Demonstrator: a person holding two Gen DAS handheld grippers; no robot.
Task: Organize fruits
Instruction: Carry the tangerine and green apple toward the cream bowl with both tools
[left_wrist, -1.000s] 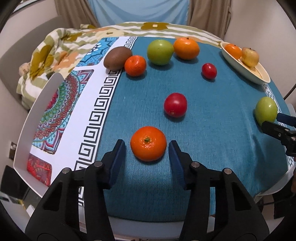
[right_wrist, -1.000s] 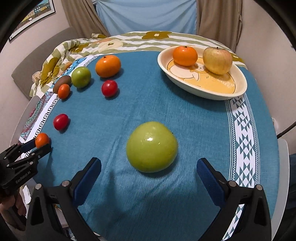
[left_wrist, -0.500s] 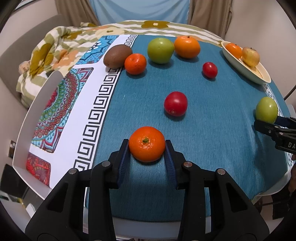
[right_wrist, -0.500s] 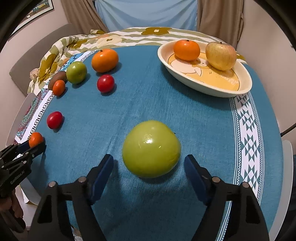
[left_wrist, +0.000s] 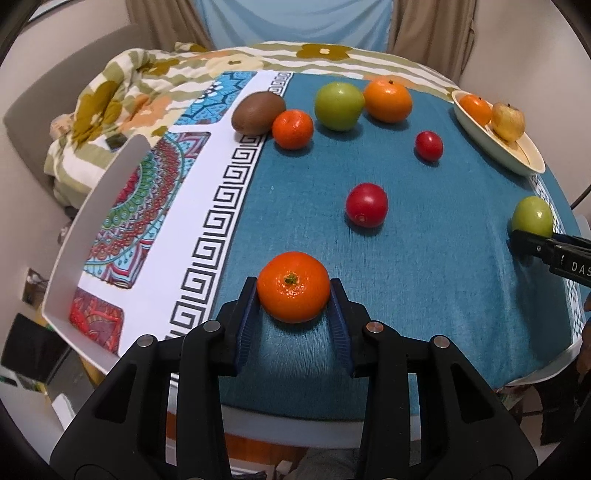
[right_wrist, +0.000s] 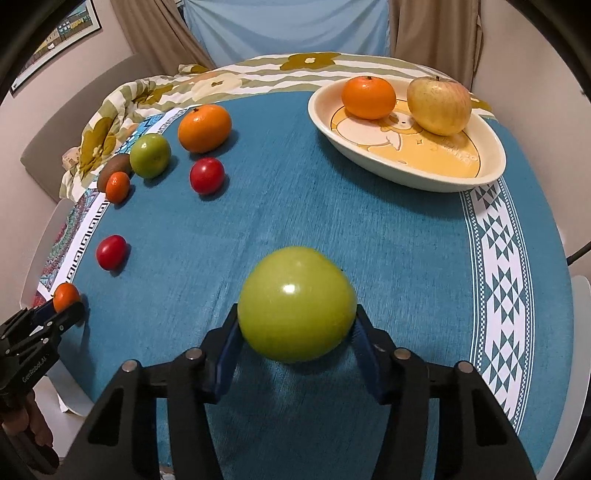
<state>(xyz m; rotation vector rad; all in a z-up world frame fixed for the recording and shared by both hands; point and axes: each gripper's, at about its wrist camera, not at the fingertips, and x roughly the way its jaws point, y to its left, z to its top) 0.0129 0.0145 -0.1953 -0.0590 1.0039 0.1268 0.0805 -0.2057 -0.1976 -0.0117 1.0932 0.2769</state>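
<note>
Left wrist view shows the left gripper (left_wrist: 293, 295) pinching a small mandarin (left_wrist: 293, 286) at the near edge of the teal tablecloth (left_wrist: 424, 258), its blue pads pressed against both flanks of the fruit. In the right wrist view the right gripper (right_wrist: 295, 325) is clamped the same way on a green apple (right_wrist: 296, 303), near the middle front of the table. Both grasps look complete, so the step in hand appears to be the pick-up, with each fruit seemingly at or just above the cloth; I cannot tell whether either has cleared it. The likely goal is the cream bowl (right_wrist: 491, 173) at the far right, which already holds an orange (right_wrist: 368, 97) and a yellow apple (right_wrist: 439, 105). The next move probably calls for lifting both fruits and carrying them to the bowl's bare near half, the apple first since it is closer. The mandarin would have to pass over a red tomato (left_wrist: 366, 205) lying between it and the bowl.
</note>
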